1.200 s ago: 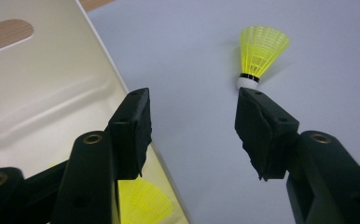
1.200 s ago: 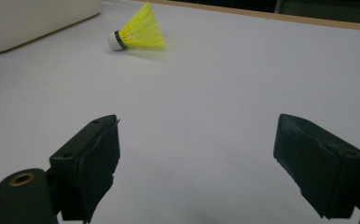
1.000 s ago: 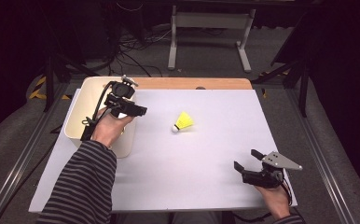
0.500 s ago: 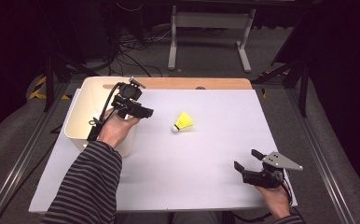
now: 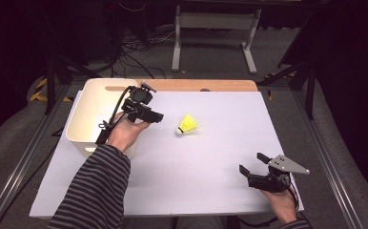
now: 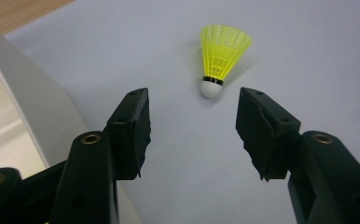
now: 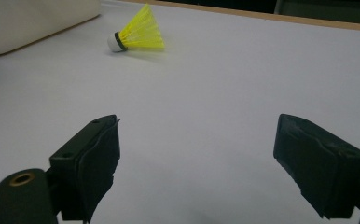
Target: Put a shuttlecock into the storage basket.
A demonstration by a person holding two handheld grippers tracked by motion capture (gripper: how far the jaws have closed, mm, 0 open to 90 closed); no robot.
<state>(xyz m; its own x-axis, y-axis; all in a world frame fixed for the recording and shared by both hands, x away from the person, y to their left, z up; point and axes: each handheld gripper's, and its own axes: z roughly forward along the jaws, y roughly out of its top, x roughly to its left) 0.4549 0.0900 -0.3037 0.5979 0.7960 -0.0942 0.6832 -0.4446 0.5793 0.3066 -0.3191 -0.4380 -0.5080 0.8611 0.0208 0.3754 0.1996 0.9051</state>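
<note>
A yellow shuttlecock (image 5: 187,124) with a white cork lies on its side on the white table (image 5: 210,157), near the middle. My left gripper (image 5: 159,117) hovers just left of it, jaws open and empty, pointing at it. In the left gripper view the shuttlecock (image 6: 220,58) lies just beyond the open fingertips (image 6: 134,126), cork toward me. My right gripper (image 5: 251,163) rests open near the front right edge, far from the shuttlecock (image 7: 137,33), with nothing between its jaws.
A white bin (image 5: 79,125) stands at the table's left side, right beside the left hand; its wall (image 6: 33,107) is close to the left jaw. A strip of bare wood (image 5: 206,85) runs along the far edge. A metal stand (image 5: 213,28) is behind the table.
The left hand has moved right from over the bin's edge toward the shuttlecock. The right gripper and the shuttlecock have stayed put.
</note>
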